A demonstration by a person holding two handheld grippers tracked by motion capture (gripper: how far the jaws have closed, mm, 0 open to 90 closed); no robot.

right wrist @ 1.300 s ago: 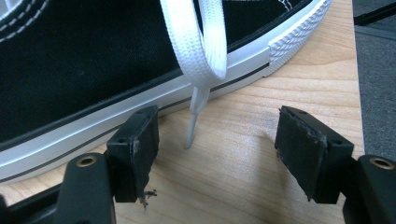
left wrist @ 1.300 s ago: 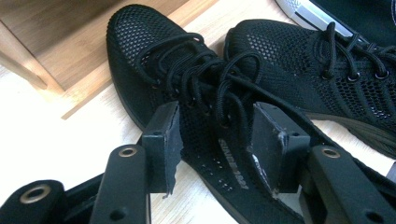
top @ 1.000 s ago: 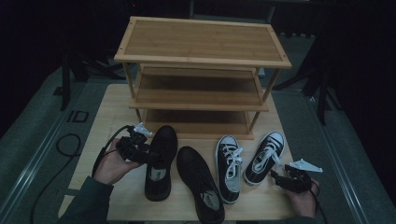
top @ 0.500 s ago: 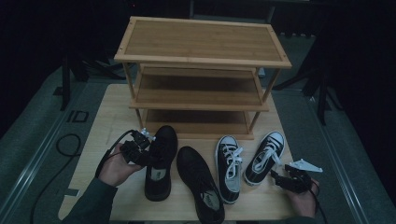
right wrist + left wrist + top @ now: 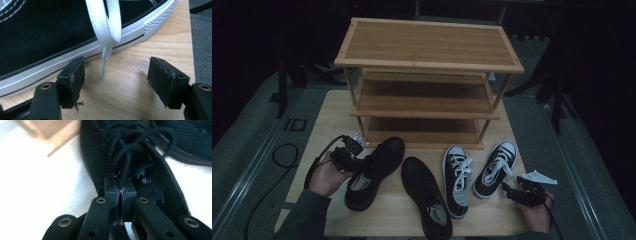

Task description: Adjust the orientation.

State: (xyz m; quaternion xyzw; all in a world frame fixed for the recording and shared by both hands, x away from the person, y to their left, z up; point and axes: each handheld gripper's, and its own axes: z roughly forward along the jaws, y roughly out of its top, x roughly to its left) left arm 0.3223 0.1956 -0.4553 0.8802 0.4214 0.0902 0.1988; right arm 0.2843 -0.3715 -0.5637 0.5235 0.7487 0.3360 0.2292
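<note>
L gripper (image 5: pixel 353 161) sits at the near-left side of the rack (image 5: pixel 427 85), jaws just closed and now clamped on the black shoe (image 5: pixel 373 172) at its collar edge by the laces. In the left gripper view the pads (image 5: pixel 111 192) meet w/ a thin bit of shoe fabric pinched between them, laces (image 5: pixel 125 157) bunched right above. L hand (image 5: pixel 326 175) wraps the gripper body, cable looping off toward the table edge.

That shoe lies on the table (image 5: pixel 327 120) in front of the rack's bottom shelf, toe pointing at the rack, left-most of four. Its mate, 2nd black shoe (image 5: pixel 426 202), lies just right of it, farther from the rack, toe also rack-ward. Two sneakers (image 5: pixel 457 180) (image 5: pixel 495 168), black w/ white laces & toe caps, are right of those, in front of the rack's right leg.

R gripper (image 5: pixel 512 189) is near the right sneaker's heel, jaws spread wide, nothing between them. Right gripper view: the pads (image 5: pixel 75 80) are apart over bare wood, the left pad just beside the sneaker's (image 5: pixel 50 37) white sole, a lace end (image 5: pixel 105 62) dangling to the table between them, not touched.
</note>
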